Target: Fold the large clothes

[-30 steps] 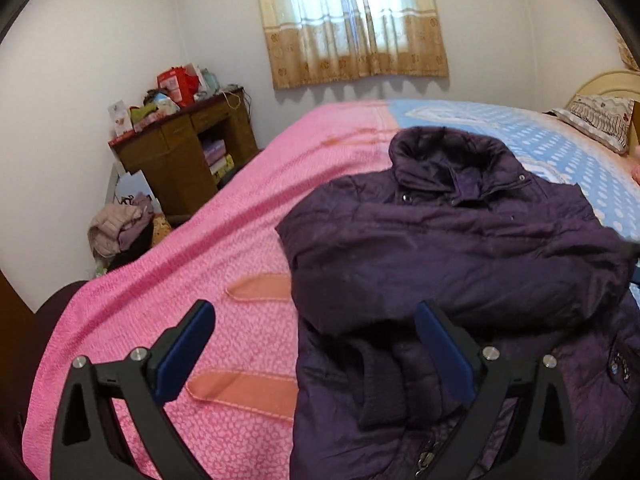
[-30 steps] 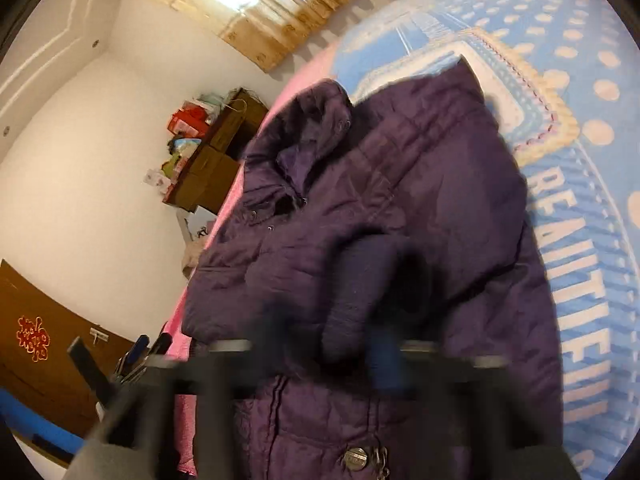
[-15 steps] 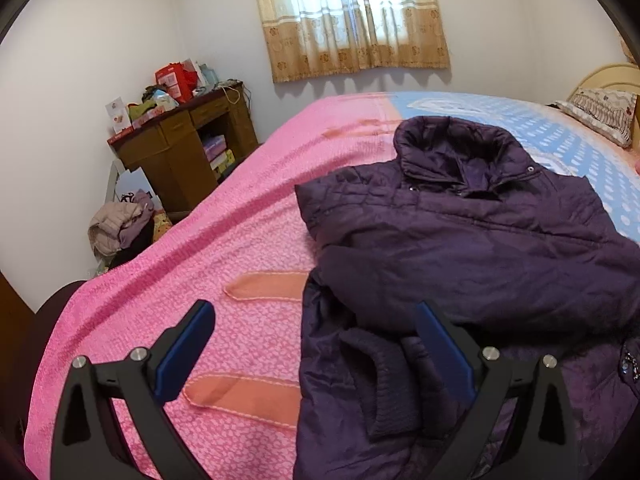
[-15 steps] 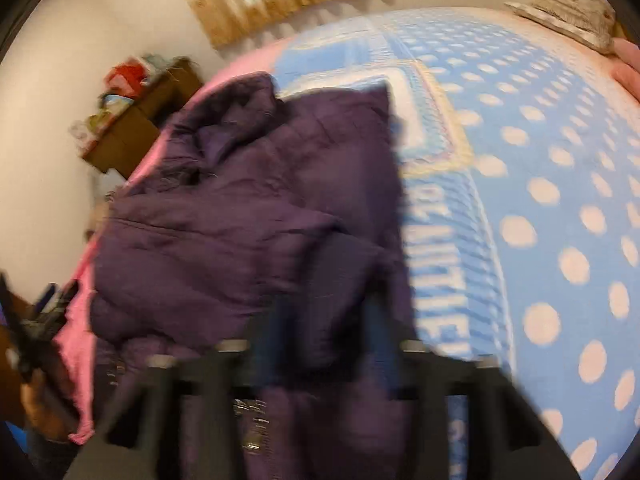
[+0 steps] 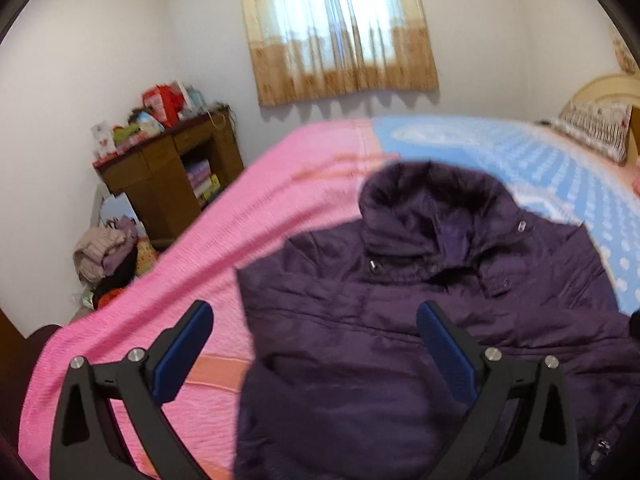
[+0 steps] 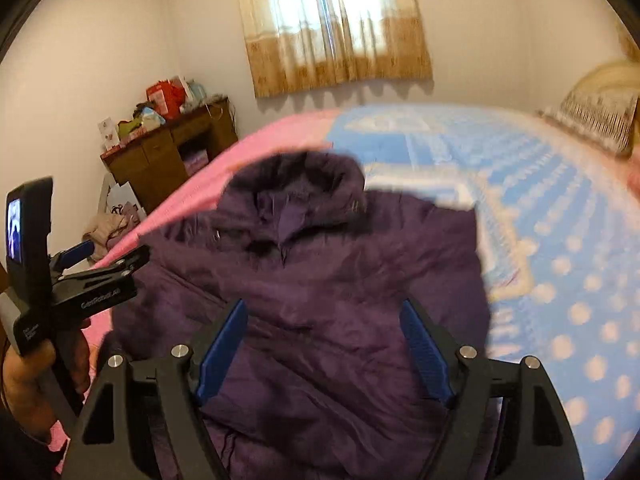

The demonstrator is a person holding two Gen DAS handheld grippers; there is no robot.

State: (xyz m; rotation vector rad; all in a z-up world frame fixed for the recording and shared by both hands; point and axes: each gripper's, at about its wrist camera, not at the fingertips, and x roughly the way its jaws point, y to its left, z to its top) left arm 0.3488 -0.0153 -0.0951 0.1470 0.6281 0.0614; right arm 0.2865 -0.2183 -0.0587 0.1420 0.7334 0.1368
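a: while the purple jacket (image 5: 420, 320) lies front-up on the bed (image 5: 280, 208), straddling the pink and blue halves of the cover, collar toward the window (image 5: 336, 28), why do both claws hang above it with nothing in them?

b: judged from the layout, a sleeve fold has been laid across the chest, so neither tool needs hold of cloth. the left gripper (image 5: 312, 344) stands wide open over the jacket's left edge, its blue pads (image 5: 180, 352) clear of the fabric. the right gripper (image 6: 324, 344) is opening, nothing between its jaws, only the jacket's body beneath.

a: and the second tool in the right wrist view?

b: that is the left gripper (image 6: 100, 260) seen from the side, carried in the person's hand (image 6: 28, 380) at the jacket's left margin.

a: what differs from the earlier frames?

b: a second ago the right claw was shut on the dark knitted cuff, carried over the chest; now the cuff is released. the right view has rolled back to level, and the left tool has shifted so the jacket fills more of its view.

a: next step?

b: probably the bottom hem, folded up toward the collar (image 6: 296, 184).
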